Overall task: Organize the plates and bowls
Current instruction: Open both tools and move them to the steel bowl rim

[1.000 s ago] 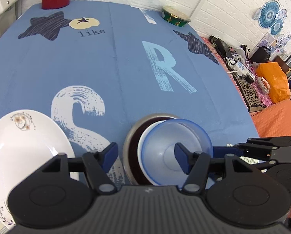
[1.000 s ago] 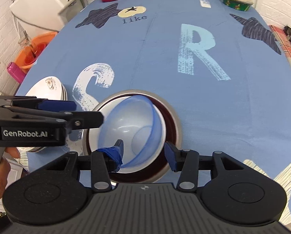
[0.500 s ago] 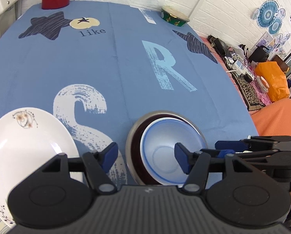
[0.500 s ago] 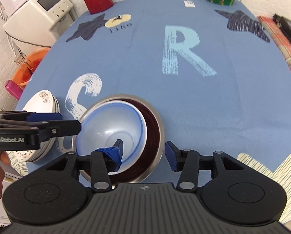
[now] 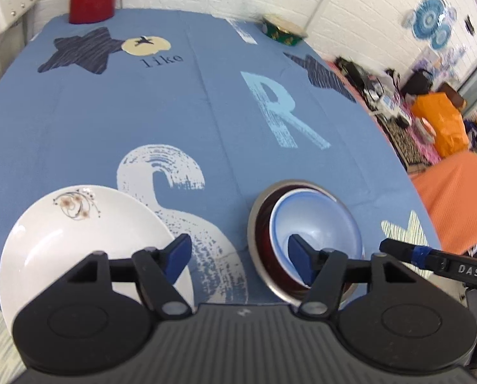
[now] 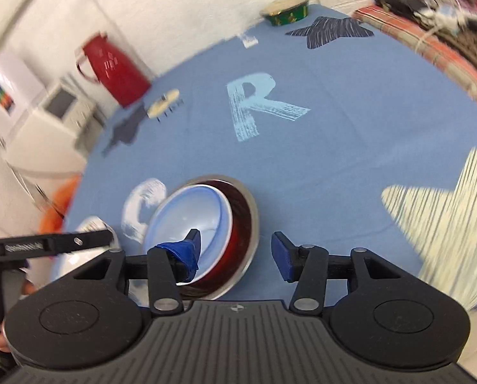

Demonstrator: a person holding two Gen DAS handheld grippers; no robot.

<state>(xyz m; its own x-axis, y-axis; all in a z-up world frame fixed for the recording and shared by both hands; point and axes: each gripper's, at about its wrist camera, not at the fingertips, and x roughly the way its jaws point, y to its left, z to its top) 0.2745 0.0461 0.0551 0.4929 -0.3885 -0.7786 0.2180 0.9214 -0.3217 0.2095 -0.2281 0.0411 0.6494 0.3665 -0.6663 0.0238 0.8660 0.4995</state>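
Left claw [image 5: 238,252] and right claw [image 6: 235,252] gape empty.

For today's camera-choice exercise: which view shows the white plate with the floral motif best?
The left wrist view: the white plate fills the lower left, sharp, its floral motif clear, only the near edge hidden behind the left gripper. The right wrist view is motion-blurred and shows just a sliver of plate rim behind the other gripper's finger.

- Right gripper [image 6: 235,252]: jaws apart, nothing between them; blue tape wrapped on 1 finger.
- Blue bowl [image 6: 190,214] nested inside dark red bowl [image 6: 238,220] with metal rim, on blue tablecloth [image 6: 318,160].
- Left gripper [image 6: 56,243] at left edge, over a blurred white plate [image 6: 89,224].
- Red jug [image 6: 113,67] and green tin [image 6: 285,11] at far side.
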